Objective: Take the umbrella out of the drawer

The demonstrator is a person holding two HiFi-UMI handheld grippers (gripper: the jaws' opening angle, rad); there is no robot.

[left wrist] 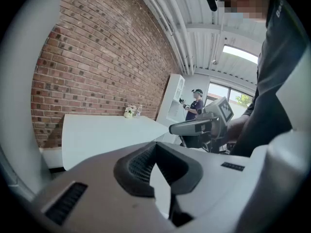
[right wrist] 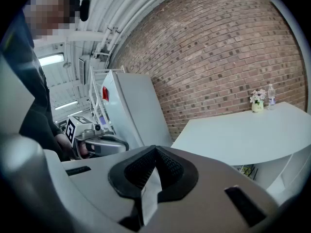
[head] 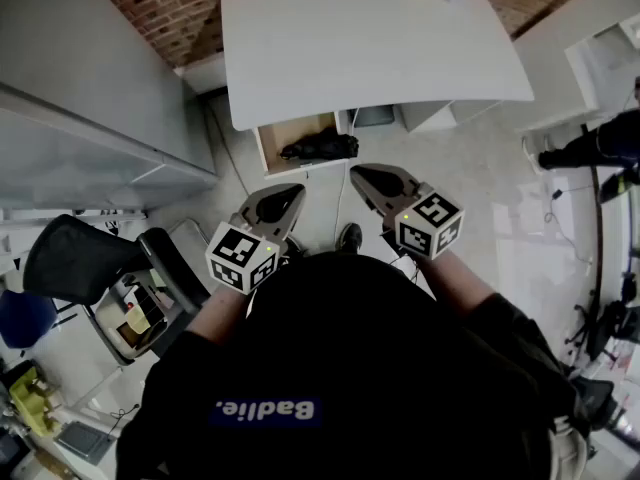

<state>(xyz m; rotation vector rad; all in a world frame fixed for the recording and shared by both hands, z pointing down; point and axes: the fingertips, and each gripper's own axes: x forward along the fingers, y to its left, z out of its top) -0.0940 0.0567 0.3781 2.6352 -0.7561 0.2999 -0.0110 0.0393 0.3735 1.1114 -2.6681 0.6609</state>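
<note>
— Black, lumpy umbrella [head: 320,148] lay in the open wooden drawer [head: 272,136], under the smooth white tabletop [head: 370,48].
— Left tongs [head: 293,195] and right tongs [head: 359,174] hovered near it, tilted slightly down, tips pressed together, empty.

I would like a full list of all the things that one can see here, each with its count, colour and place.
brick wall: 1, red-brown, behind the desk
desk: 1, white, against the brick wall
drawer: 1, wooden inside, open under the desk
umbrella: 1, black, lying in the drawer
flowers: 1 small bunch, pale, at the desk's far edge
bottle: 1, clear, beside the flowers
cabinet: 1, grey, left of the desk
chair: 1, black, on the floor at the left
other person: 1, dark top, beyond the desk
left gripper: 1, grey, shut, empty, short of the drawer
right gripper: 1, grey, shut, empty, beside the left one
</note>
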